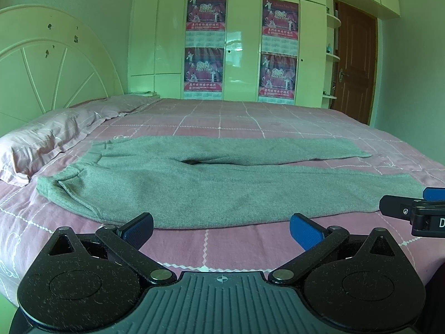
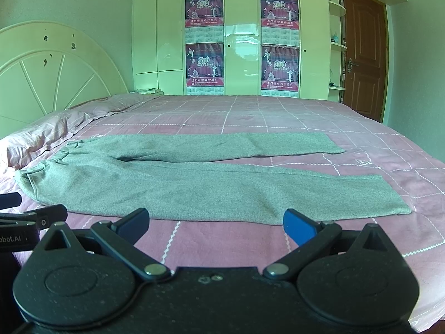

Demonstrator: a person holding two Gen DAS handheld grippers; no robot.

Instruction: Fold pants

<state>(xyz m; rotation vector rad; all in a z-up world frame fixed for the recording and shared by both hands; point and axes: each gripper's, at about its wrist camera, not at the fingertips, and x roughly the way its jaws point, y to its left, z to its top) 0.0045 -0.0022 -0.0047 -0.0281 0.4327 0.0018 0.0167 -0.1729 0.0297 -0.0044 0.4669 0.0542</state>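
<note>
Grey knit, soft and fuzzy by the look of it: pants point(image 1: 194, 183) spread flat across a pink checked bedspread point(image 1: 250, 119), waistband toward the pillow point(image 1: 47, 139) and headboard point(image 1: 52, 64) on the left, both legs running out to the right, parted by a narrow gap from the crotch outward. Nearer leg lying just past both sets of fingers, its long edge close to the front side of the bed. Left gripper point(image 1: 221, 229) spread wide, blue pads well apart, empty, hovering short of the near hem edge around the thigh. Right gripper point(image 2: 215, 222) likewise splayed and empty, poised before the near leg's mid-length, cuff off to its right. Nothing folded yet, judging by the flat lay. Likely light and limp, no stiffness to speak of; bound to sag and drape from any pinch, and to drag a little on the cotton cover rather than slide freely. Thick enough to pinch a single edge without slipping, though easy to catch only the top layer. Best purchase probably at two spots along the near leg's outer seam, one by the waistband corner point(image 2: 26, 179), one by the cuff point(image 2: 395, 194), then over onto the far leg. Wardrobe point(image 2: 239, 36) and door point(image 2: 364, 55) behind, well clear.
</note>
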